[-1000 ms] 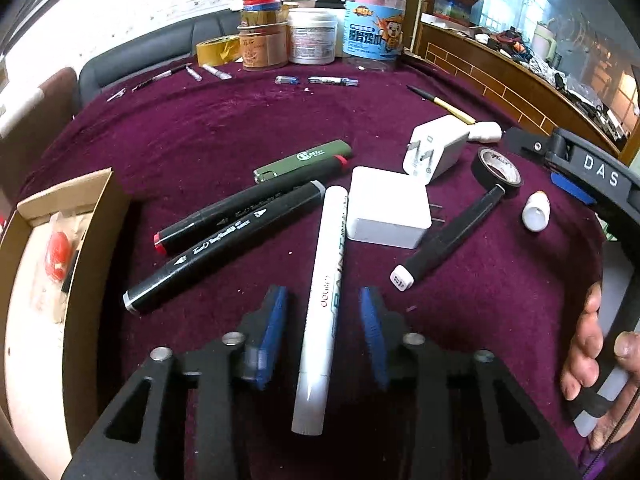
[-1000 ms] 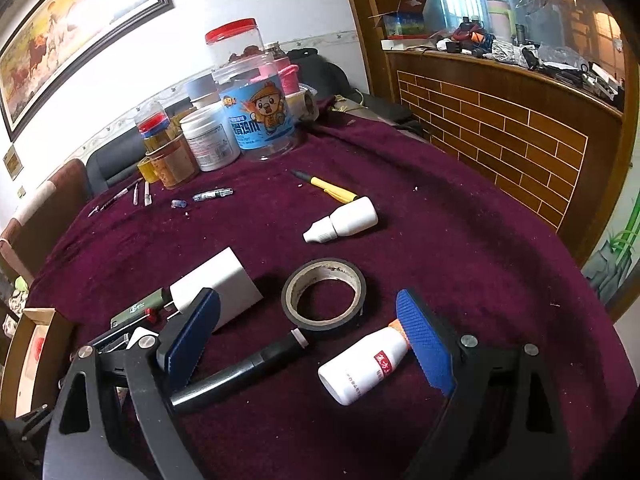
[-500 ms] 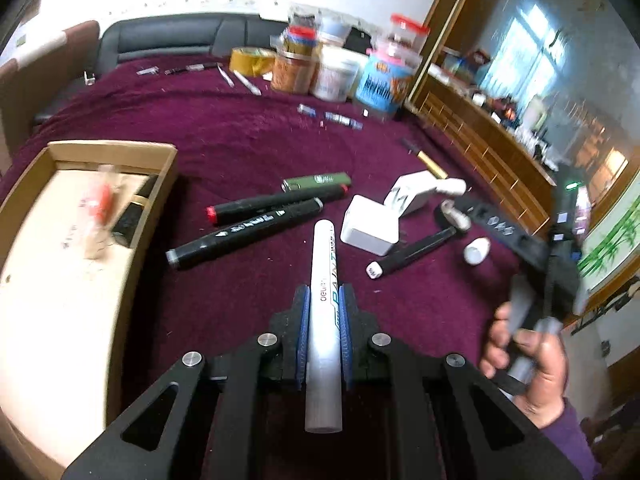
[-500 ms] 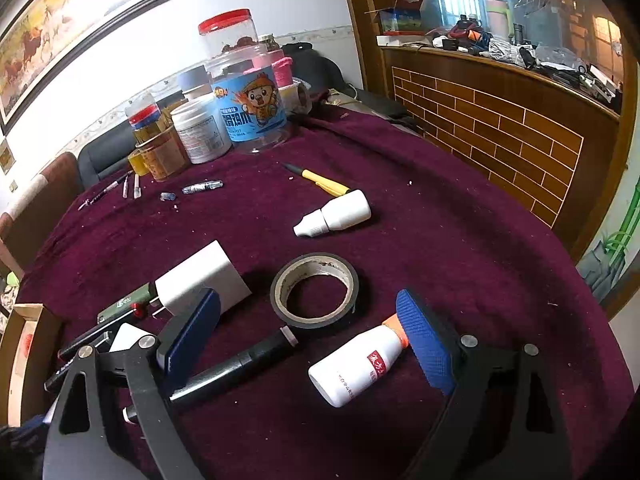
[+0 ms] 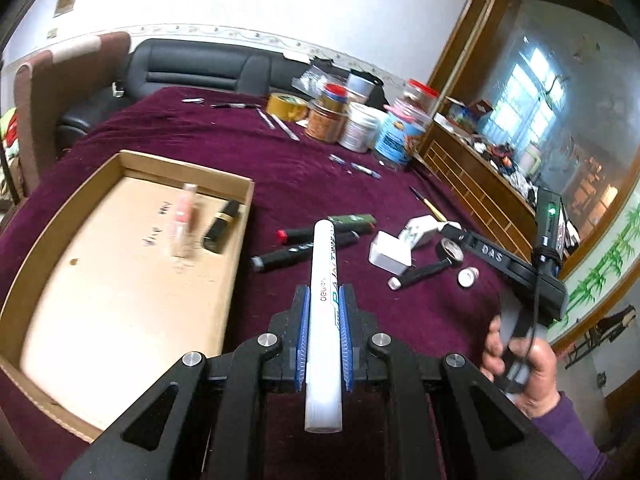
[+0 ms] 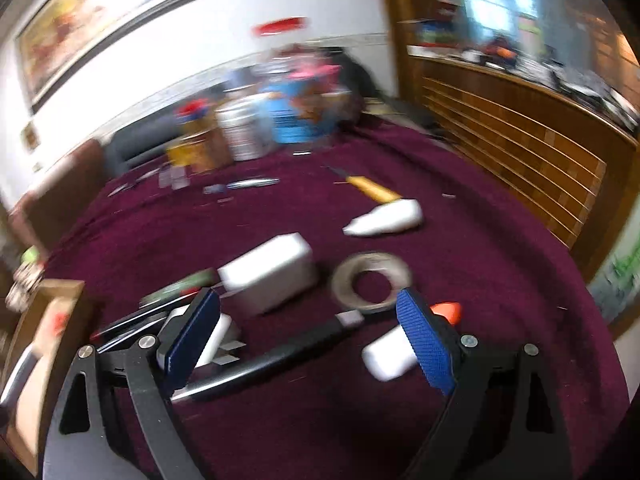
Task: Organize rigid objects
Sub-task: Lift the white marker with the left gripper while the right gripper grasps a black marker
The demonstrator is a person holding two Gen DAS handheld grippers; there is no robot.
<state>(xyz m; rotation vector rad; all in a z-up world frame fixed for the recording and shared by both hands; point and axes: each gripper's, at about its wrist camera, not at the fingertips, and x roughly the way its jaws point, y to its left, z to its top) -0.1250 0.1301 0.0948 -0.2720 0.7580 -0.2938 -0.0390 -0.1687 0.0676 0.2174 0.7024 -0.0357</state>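
Table (image 5: 208, 140): covered in a dark red cloth, with loose items spread over its right half.
Box (image 5: 242, 216): shallow open cardboard tray lying on the cloth at the left of the left wrist view; its pale floor is mostly bare.
Box contents: a blurred pinkish tube (image 5: 182, 216) and a dark tube (image 5: 222, 222) lie side by side near the far right corner (neither can be made out more finely).
Jars (image 5: 360, 128): a cluster of lidded tubs standing at the far edge of the table, with a roll of yellow tape (image 5: 286, 106) just beside them; what they hold cannot be told.
Left gripper (image 5: 324, 344): both blue pads closed tight on the paint pen, lifted above the cloth just right of the box.
Paint pen (image 5: 324, 308): white, running straight along the fingers, its tip pointing away toward the markers.
Right gripper (image 6: 312, 344): jaws spread wide, holding nothing, low over the cloth (this view is motion-blurred).
Between its fingers: a black pen (image 6: 272, 356) lying slantwise, and a small white bottle (image 6: 388, 354) touching the right pad.
Chargers (image 6: 268, 276): two white plug blocks, close together.
Black tape (image 6: 370, 280): ring lying flat just past the black pen's end.
Markers (image 5: 296, 254): two black ones and a green pen (image 5: 352, 220), side by side right of the box.
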